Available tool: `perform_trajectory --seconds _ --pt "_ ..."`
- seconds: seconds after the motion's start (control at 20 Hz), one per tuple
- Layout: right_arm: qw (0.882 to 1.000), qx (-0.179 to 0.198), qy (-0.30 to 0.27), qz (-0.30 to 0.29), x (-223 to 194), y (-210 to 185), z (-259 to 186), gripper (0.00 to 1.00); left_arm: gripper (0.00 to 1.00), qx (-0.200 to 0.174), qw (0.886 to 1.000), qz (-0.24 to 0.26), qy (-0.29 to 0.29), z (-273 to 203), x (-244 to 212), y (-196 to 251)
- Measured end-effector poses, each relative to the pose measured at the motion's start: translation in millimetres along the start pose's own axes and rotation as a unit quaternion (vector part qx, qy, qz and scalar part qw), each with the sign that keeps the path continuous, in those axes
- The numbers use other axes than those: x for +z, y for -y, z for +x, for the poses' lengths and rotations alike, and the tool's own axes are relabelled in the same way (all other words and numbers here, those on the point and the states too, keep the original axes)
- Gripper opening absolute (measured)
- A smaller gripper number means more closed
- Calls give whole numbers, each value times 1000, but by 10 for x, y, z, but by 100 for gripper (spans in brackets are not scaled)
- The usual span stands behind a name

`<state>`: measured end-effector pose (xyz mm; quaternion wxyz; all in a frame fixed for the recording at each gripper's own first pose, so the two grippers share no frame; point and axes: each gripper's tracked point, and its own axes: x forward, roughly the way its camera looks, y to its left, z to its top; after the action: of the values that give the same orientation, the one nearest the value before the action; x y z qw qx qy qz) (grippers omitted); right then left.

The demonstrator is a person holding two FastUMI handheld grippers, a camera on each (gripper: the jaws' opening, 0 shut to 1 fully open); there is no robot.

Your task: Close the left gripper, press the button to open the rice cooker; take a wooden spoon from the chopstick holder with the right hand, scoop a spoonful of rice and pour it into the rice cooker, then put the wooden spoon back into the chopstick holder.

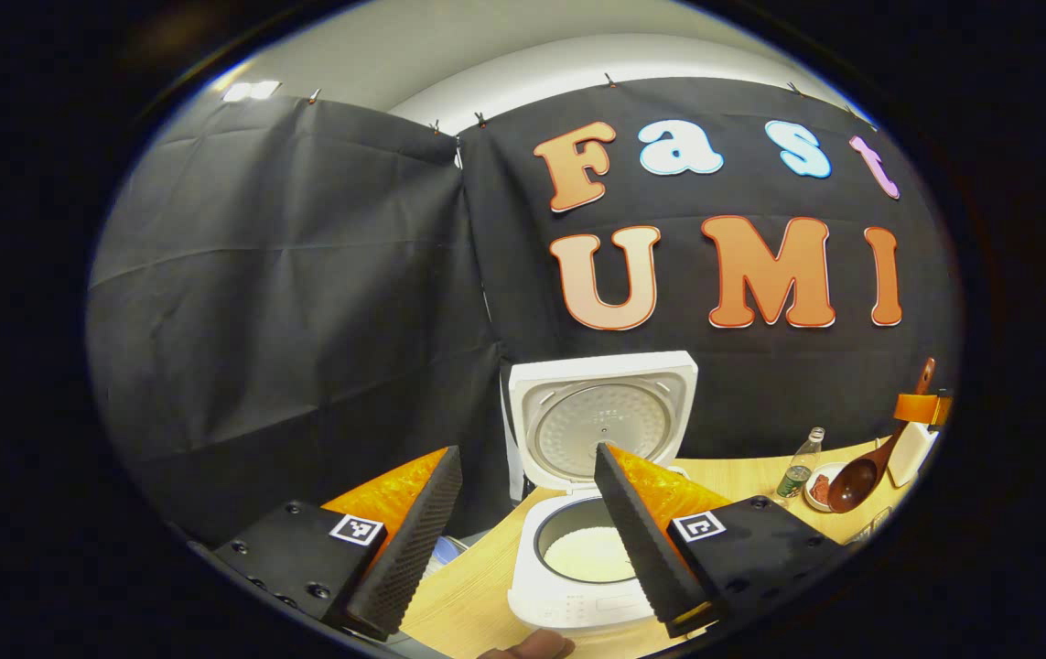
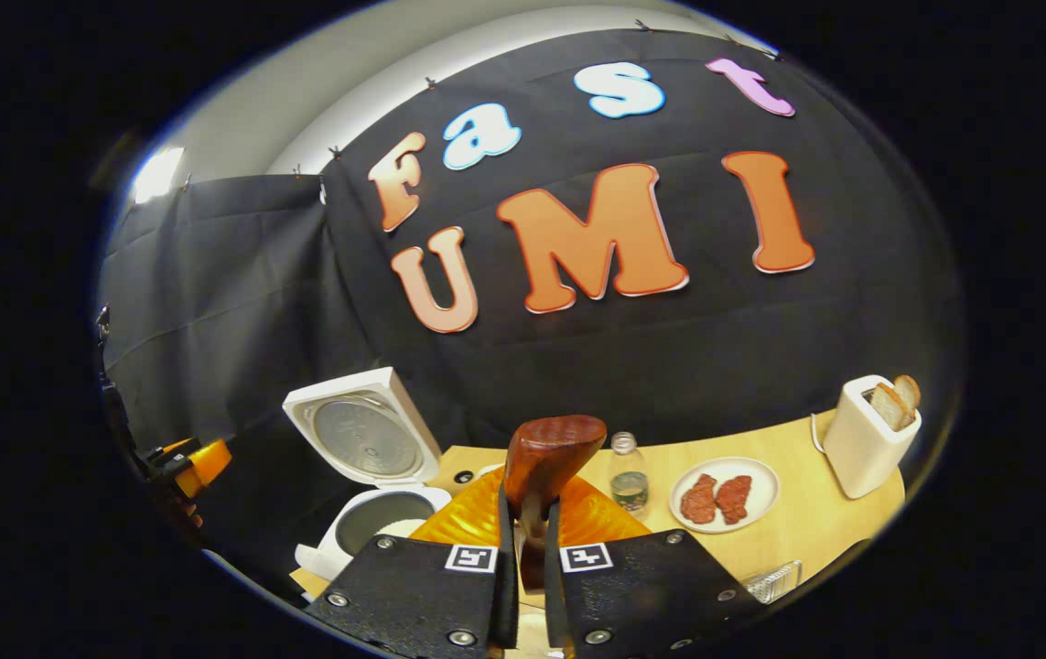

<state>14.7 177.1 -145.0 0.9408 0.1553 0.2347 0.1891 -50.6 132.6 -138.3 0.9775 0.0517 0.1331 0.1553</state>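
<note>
The white, boxy rice cooker stood with its lid up, pale rice in its round pot. Before it the left gripper hung spread wide. To its right, the right gripper clamped the glossy wooden spoon by its handle.

Glossy wooden spoon, matt wood table
</note>
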Motion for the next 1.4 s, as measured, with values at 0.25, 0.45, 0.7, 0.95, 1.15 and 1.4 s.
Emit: perform_trajectory --seconds 0.25,0.45,0.7,0.95,1.15,1.4 --pt "997 -74 -14 18 -221 875 -301 11 100 -14 1000 5 -3 -122 67 289" --pt "991 -125 -23 38 -394 1517 -509 11 98 -15 1000 21 5 -214 175 415" --pt "984 -159 -34 73 -620 2034 -627 11 99 -18 999 31 3 -291 253 546" --pt "983 -160 -34 85 -678 2265 -691 11 99 -16 999 43 13 -367 364 649" --pt "982 -157 -56 84 -935 2395 -678 13 99 -10 999 47 10 -443 344 664" --pt "980 -141 -77 116 -1324 2514 -596 16 100 -1 999 51 8 -476 349 646"
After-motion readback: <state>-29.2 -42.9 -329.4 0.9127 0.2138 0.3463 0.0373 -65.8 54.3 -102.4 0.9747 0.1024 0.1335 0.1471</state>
